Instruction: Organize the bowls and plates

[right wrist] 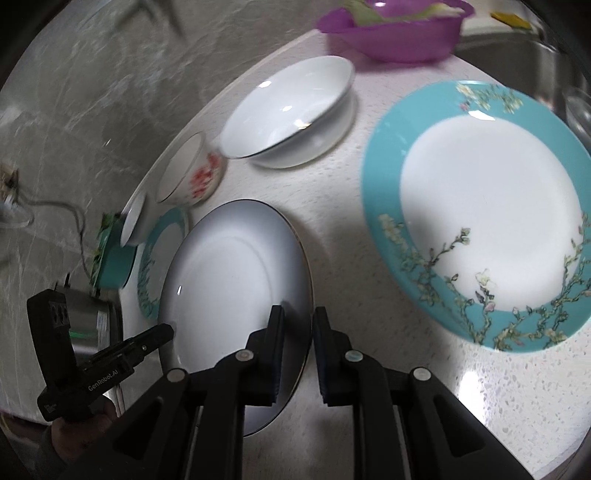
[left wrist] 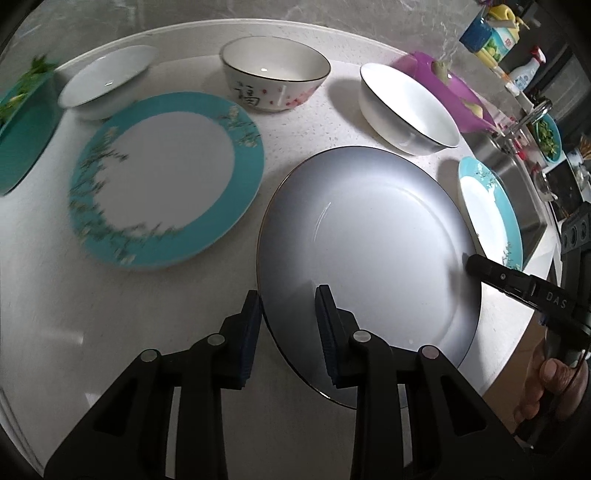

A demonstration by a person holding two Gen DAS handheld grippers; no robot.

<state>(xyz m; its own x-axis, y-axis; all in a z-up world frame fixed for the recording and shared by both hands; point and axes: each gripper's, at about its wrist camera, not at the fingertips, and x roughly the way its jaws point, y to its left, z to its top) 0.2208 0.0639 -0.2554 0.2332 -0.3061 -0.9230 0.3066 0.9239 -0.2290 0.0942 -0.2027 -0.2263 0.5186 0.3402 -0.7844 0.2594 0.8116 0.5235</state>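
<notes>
- The grey plate (left wrist: 369,240) sat between your two tools. The left gripper (left wrist: 288,325) was narrow, its pads closed on the near rim. The right gripper (right wrist: 298,332) was also narrow, pinching the opposite rim.
- The plate seemed just clear of the counter (left wrist: 295,140), judging by the shadow under it.
- I judged the task barely begun: no stack had formed, and all the plates and bowls in view stood singly.
- Still to do, apparently: gather three plates into one pile and nest three bowls.
- A teal blossom plate (left wrist: 166,184) lay ahead and left of the left gripper, close to the grey plate's edge.
- A second teal blossom plate (right wrist: 487,221) lay ahead and right of the right gripper, with bare counter between.
- Beyond your left gripper stood a plain white bowl (left wrist: 107,81), a red-blossom bowl (left wrist: 273,74) and a dark-rimmed white bowl (left wrist: 406,107), each apart.
- You had little room: a purple basin (right wrist: 391,29) and the sink (left wrist: 517,177) bounded the right, a teal tray (left wrist: 22,129) the far left, and the counter's edge ran near you.
</notes>
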